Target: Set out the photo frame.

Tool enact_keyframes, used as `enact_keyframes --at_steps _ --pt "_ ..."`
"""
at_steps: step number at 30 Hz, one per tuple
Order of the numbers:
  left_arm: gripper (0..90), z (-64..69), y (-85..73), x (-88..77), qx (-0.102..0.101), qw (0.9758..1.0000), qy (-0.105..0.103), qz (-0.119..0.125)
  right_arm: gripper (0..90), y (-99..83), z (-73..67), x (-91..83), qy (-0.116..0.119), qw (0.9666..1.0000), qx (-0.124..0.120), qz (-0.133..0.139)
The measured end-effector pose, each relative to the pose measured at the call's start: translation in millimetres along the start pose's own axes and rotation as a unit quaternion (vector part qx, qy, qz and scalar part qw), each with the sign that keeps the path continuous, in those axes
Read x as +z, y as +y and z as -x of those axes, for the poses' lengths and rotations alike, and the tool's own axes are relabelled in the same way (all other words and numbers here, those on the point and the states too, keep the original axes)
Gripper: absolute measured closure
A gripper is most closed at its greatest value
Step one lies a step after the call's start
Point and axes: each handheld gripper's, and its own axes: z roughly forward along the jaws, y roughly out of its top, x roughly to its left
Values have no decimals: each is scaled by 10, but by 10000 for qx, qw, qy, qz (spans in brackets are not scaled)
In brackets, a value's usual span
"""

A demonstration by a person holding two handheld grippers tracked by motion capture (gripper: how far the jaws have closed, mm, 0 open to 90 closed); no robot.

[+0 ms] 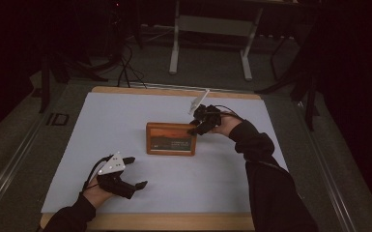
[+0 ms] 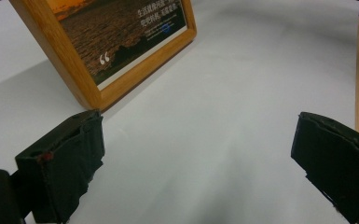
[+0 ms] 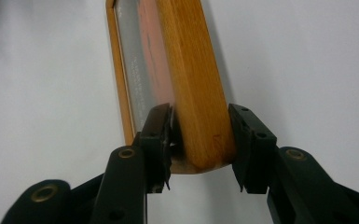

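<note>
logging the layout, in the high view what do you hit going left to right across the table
left gripper → picture frame → right gripper

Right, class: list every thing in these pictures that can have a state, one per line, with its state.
picture frame: upright on its long edge on the white sheet, its top corner between the right gripper's jaws.
right gripper: jaws astride the frame's edge, a slight gap on one side.
left gripper: jaws wide open, nothing between them.
</note>
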Motion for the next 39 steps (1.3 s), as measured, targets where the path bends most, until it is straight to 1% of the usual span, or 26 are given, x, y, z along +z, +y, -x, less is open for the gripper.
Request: enact_keyframes --at_steps 1,4,10,12,13,14,15,18,19,21,22,24,26,29,31,32,33,34,35,36,37,39 --pt "31 0 0 1 -3 10000 -3 1 606 -3 5 1 -5 10000 -32 18" --pt "31 1 -3 4 -11 10000 -5 -29 607 -9 12 2 24 10000 -16 47" --pt "31 -1 -5 4 -29 10000 -14 -23 600 -3 -2 0 -21 10000 -53 27" --pt "31 -2 -6 5 -28 10000 -15 -29 579 -6 -4 2 -60 10000 -67 31" --pt "31 -2 -8 5 -32 10000 -23 -27 583 -7 -1 1 -47 10000 -54 38" --pt "31 -4 -9 5 -35 10000 -33 -34 575 -6 0 -5 38 10000 -8 54" --pt "31 -3 -10 6 -37 10000 -35 -38 569 -2 -6 -11 28 10000 -1 54" --pt "31 -3 -14 11 -57 10000 -42 -36 511 12 -53 -16 -18 10000 -35 -39" --pt "31 -2 -14 12 -55 10000 -42 -34 502 15 -60 -18 -50 10000 -63 -41" --pt "31 1 -12 14 -52 10000 -44 -21 483 18 -68 -32 -39 10000 -59 -36" --pt "31 2 -11 13 -47 10000 -45 -21 470 18 -79 -46 -103 9999 -42 -14" --pt "31 3 -11 14 -28 10000 -39 -39 446 16 -74 -75 -139 9999 -51 85" --pt "31 4 -14 16 -46 10000 -43 -38 418 15 -84 -116 -241 9996 -26 138" --pt "31 2 -15 16 -41 10000 -41 -47 387 4 -102 -178 -267 9993 3 263" --pt "31 -1 -15 16 -45 10000 -42 -41 363 -10 -117 -226 -294 9990 95 336" --pt "31 -2 -15 15 -46 10000 -40 -40 358 -16 -123 -241 -278 9988 114 375" --pt "31 -3 -15 14 -48 10000 -32 -37 338 -23 -139 -264 -316 9985 134 415" --pt "31 -2 -16 13 -56 10000 -32 -22 322 -31 -154 -285 -317 9980 199 500" --pt "31 -2 -16 13 -56 10000 -32 -22 322 -31 -154 -285 -317 9980 199 500" --pt "31 -3 -16 11 -48 10000 -31 -37 318 -44 -177 -320 -282 9974 292 597" --pt "31 -1 -16 12 -53 10000 -30 -33 241 -72 -220 -357 -283 9962 370 737" --pt "31 2 -14 12 -54 10000 -33 -21 188 -105 -272 -380 -222 9954 352 863"
